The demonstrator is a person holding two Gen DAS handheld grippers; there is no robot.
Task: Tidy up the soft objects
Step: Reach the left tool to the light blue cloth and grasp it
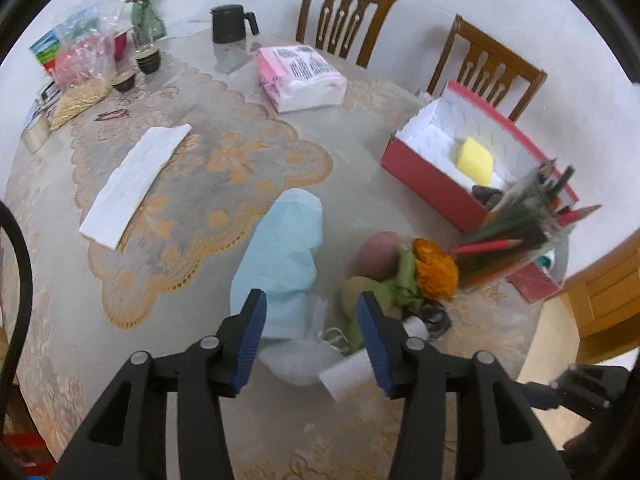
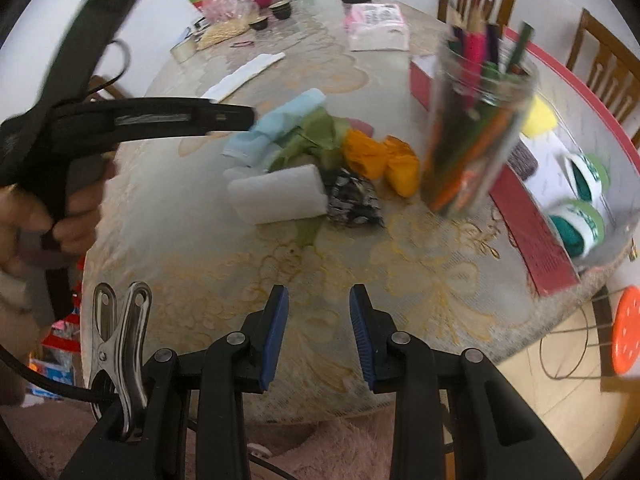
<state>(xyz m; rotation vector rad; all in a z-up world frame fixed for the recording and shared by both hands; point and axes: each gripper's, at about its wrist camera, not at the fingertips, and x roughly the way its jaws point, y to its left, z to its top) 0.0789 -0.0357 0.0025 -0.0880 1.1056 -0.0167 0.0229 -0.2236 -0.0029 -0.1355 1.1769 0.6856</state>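
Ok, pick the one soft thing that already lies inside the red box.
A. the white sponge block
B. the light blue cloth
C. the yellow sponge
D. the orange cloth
C: the yellow sponge rests on the white paper lining of the red box, while the light blue cloth, the orange cloth and the white sponge block lie out on the table.

Round lace-covered table (image 1: 192, 184) — blue cloth (image 1: 280, 256), white tissue (image 1: 136, 184), red box (image 1: 432, 176), pencil jar (image 2: 476, 136).
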